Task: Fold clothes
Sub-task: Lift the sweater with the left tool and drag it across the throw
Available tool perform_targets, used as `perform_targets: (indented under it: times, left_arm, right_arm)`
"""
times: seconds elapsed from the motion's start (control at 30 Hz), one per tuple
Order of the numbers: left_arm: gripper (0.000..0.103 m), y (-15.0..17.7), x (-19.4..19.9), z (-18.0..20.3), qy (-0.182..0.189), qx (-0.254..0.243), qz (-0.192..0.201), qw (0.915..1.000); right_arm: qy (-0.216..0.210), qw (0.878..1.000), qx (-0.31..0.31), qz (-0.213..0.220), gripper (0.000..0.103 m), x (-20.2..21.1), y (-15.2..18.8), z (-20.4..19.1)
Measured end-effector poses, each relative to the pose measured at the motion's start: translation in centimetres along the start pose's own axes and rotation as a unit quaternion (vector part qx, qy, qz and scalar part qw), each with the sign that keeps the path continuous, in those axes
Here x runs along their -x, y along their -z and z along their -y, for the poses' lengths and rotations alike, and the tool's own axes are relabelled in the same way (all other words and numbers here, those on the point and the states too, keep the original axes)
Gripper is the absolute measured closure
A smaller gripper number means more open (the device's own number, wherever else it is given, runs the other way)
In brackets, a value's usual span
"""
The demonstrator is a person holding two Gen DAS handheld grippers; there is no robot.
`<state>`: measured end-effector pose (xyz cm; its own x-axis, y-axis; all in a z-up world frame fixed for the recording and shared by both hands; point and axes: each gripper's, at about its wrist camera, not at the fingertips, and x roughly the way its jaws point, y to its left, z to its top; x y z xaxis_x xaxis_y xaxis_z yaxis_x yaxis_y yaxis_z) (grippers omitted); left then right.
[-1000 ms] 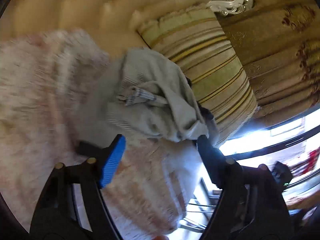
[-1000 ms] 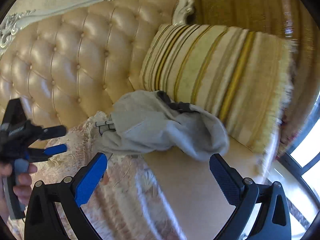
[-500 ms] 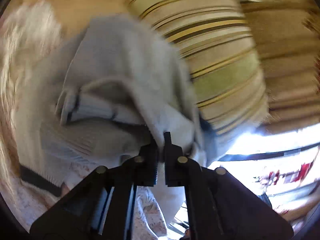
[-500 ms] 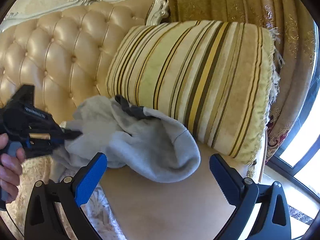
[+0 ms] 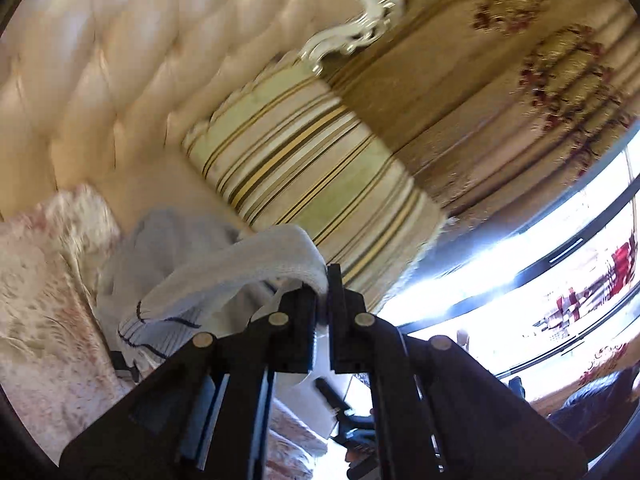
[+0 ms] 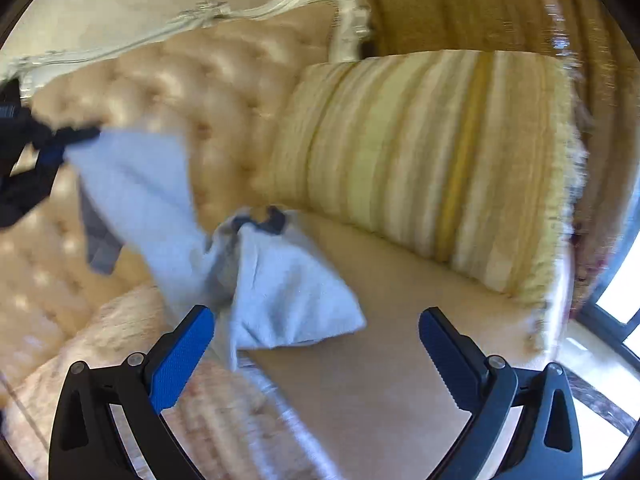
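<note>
Left gripper (image 5: 323,300) pinching grey sweater (image 6: 280,292), lifted off tufted sofa (image 6: 224,92); right gripper (image 6: 316,344) spread wide near striped cushion (image 6: 432,160). No legible writing.

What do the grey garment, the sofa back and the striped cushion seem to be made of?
Grey garment: soft knit, probably cotton jersey; ribbed edge, limp drape.
Sofa back: leather or imitation, slightly glossy; buttoned tufts catch light.
Striped cushion: woven fabric, matte, with a fringed edge.
The left gripper holds the garment.
</note>
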<state>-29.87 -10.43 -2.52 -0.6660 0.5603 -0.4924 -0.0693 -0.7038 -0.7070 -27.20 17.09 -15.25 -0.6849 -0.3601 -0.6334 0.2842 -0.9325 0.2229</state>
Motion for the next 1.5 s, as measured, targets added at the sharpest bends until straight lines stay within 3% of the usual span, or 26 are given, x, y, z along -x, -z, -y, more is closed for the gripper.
perform_targets:
  times: [0.07,0.17,0.33,0.43,0.6,0.73,0.93,1.1,1.37,1.47,1.5]
  left_arm:
    - [0.098,-0.5,2.9,1.6,0.002,-0.011,0.012,0.9999]
    - [0.098,-1.2,7.6,4.1,-0.001,-0.028,0.032,0.9991]
    - [0.098,-1.9,18.1,8.9,0.0,-0.051,0.083,0.9953]
    - [0.098,-0.7,26.0,10.8,0.01,-0.053,0.117,0.9917]
    - [0.098,6.4,38.8,8.7,0.008,-0.032,0.168,0.9853]
    - [0.098,16.2,44.9,1.6,-0.073,0.005,0.17,0.9828]
    - [0.098,30.5,45.5,-10.7,-0.201,0.073,0.128,0.9685]
    - [0.098,39.7,44.2,-17.0,-0.217,0.135,0.101,0.9615]
    - [0.096,44.7,44.6,-21.5,-0.26,0.162,0.091,0.9477]
    - [0.089,45.3,45.5,-21.9,-0.28,0.157,0.085,0.9434]
    - [0.079,45.4,45.7,-22.1,-0.286,0.155,0.082,0.942]
  right_arm:
    - [-0.027,1.0,0.01,0.0,0.007,1.5,-0.2,-1.8]
    - [-0.054,0.998,0.029,0.003,0.007,3.5,-0.7,-4.8]
    - [-0.101,0.992,0.061,0.032,0.006,8.4,-1.8,-10.1]
    - [-0.115,0.989,0.07,0.055,0.005,11.7,-2.5,-13.2]
    - [-0.157,0.983,0.069,0.062,0.005,16.1,-1.6,-17.1]
    - [-0.187,0.979,0.075,0.039,0.005,17.9,2.5,-19.9]
    - [-0.184,0.975,0.118,-0.025,0.005,16.5,10.1,-25.1]
    - [-0.168,0.971,0.144,-0.09,0.005,14.4,15.1,-28.4]
    - [-0.177,0.951,0.208,-0.147,0.005,11.2,19.7,-34.5]
    - [-0.185,0.948,0.22,-0.137,0.005,9.7,19.9,-35.7]
    - [-0.185,0.946,0.227,-0.137,0.005,9.1,19.8,-36.0]
